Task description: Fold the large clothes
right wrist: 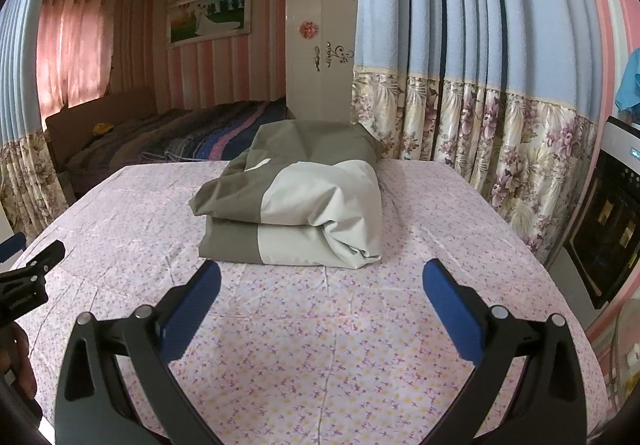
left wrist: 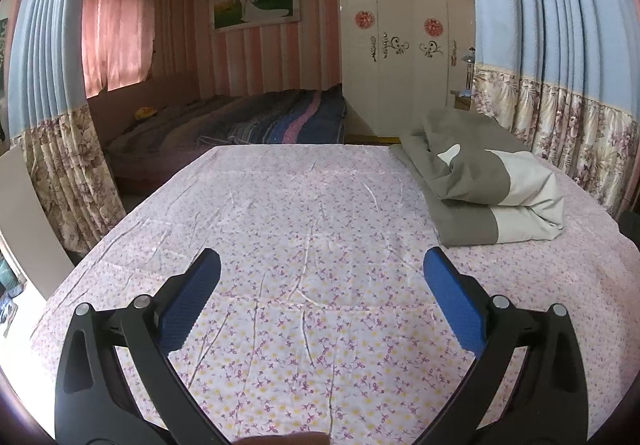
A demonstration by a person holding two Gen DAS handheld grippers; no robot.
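Observation:
A large grey and cream garment (right wrist: pixel 296 205) lies folded in a thick bundle on the flowered pink tablecloth (right wrist: pixel 320 345). It shows at the far right in the left wrist view (left wrist: pixel 488 189). My right gripper (right wrist: pixel 322 273) is open and empty, just in front of the bundle's near edge. My left gripper (left wrist: pixel 322 265) is open and empty, above bare cloth (left wrist: pixel 300 225) to the left of the bundle. The left gripper also shows at the left edge of the right wrist view (right wrist: pixel 24 265).
Blue and floral curtains (right wrist: pixel 480 85) hang close behind and right of the table. A black oven (right wrist: pixel 608 229) stands at the right. A bed (left wrist: pixel 240 125) and white wardrobe (left wrist: pixel 400 45) lie beyond the table's far edge.

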